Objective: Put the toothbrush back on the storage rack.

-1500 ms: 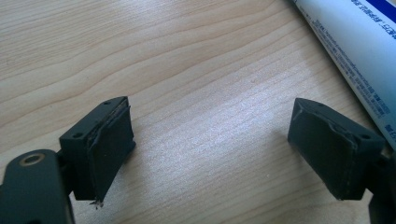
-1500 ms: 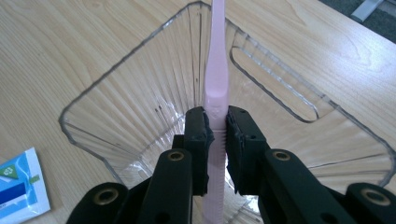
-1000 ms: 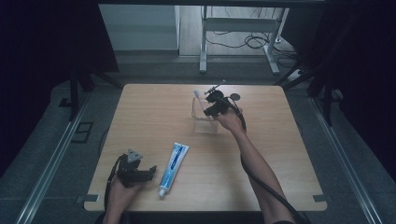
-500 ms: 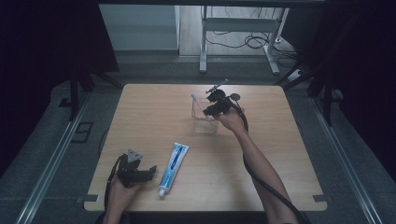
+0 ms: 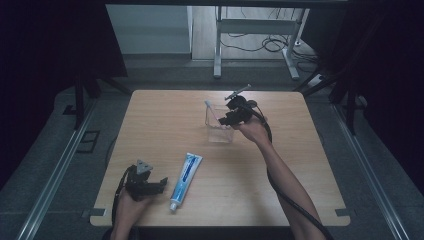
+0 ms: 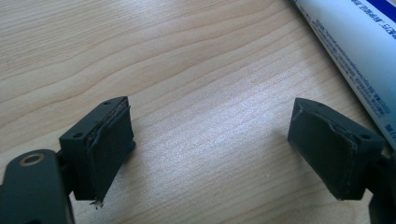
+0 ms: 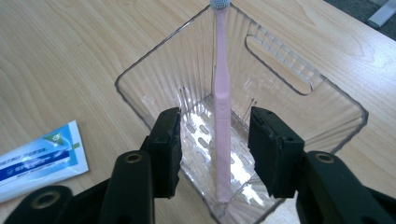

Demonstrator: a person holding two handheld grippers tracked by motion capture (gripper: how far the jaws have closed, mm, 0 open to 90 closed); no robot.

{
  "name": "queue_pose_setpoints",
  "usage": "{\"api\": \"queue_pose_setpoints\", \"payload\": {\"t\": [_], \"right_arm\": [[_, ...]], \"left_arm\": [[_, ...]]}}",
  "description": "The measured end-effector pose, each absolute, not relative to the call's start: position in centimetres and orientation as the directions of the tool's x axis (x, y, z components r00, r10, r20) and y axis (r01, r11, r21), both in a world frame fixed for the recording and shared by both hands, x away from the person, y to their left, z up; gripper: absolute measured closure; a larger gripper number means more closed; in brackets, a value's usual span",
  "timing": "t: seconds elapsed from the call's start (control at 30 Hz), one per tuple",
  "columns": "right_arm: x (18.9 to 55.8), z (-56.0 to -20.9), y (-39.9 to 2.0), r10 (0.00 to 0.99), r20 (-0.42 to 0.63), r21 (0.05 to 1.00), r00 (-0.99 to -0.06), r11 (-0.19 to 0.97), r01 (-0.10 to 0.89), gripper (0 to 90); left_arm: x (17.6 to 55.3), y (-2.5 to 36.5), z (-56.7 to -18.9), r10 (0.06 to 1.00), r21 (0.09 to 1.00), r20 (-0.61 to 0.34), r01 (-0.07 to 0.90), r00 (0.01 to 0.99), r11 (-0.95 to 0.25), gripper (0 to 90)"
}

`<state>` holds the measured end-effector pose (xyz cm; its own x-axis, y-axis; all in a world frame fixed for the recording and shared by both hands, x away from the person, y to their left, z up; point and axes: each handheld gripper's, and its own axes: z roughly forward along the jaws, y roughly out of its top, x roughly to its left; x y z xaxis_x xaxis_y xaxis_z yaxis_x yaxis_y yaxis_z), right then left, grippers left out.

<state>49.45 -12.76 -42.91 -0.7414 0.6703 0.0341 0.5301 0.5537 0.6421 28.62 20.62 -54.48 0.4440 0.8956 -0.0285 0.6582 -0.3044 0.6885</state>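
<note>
A: Start with the table (image 5: 165, 115). What lies on it?

B: You have a clear bin (image 5: 220, 127) standing toward the far middle of it, and a tube (image 5: 185, 173) lying flat near your edge. The two are well apart.

A: And the toothbrush?

B: Your toothbrush (image 7: 221, 116) is in the bin. It is pink, with its handle end down on the slotted floor and its bristle head up past the rim. Its long axis leans: in the high view the head (image 5: 207, 104) tilts toward the bin's far left corner, so it stands propped rather than plumb.

A: Do I have hold of it?

B: No. Your right gripper (image 7: 215, 140) hangs over the bin with its jaws dipping just inside. They have just been opening, and the handle stands between them with a gap on either side, so it is let go and neither pad presses on it.

A: The tube, which way does it run?

B: Cap toward you, crimped end away, angled a little to the right going up the table.

A: My left hand?

B: Your left gripper (image 5: 147, 184) rests low at the near left, just beside the tube's cap end. Its jaws stand wide apart over bare wood with nothing between them.
</note>
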Motion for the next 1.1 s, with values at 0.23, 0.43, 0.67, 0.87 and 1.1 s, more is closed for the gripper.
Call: {"api": "queue_pose_setpoints", "payload": {"t": [0.23,0.43,0.67,0.87,1.1], "right_arm": [[48.8,-42.4,-13.4,0.672,0.033,0.656,-0.740,0.544,0.523,45.2],[48.1,-41.7,-14.0,0.668,0.032,0.675,-0.743,0.534,0.509,37.5],[47.3,-41.1,-14.7,0.668,0.049,0.698,-0.742,0.508,0.504,30.3],[46.7,-40.9,-15.3,0.662,0.060,0.703,-0.747,0.503,0.503,21.3],[45.8,-41.2,-15.8,0.656,0.046,0.704,-0.753,0.514,0.491,13.3]], "left_arm": [[28.6,20.6,-54.5,0.895,0.689,-0.028,0.658,0.445,-0.305,14.1],[28.6,20.6,-54.5,0.895,0.689,-0.028,0.657,0.446,-0.306,14.1],[28.6,20.6,-54.5,0.895,0.689,-0.027,0.657,0.446,-0.306,14.1],[28.6,20.6,-54.5,0.895,0.689,-0.027,0.657,0.446,-0.307,14.1],[28.6,20.6,-54.5,0.895,0.689,-0.026,0.657,0.445,-0.307,14.2]]}}
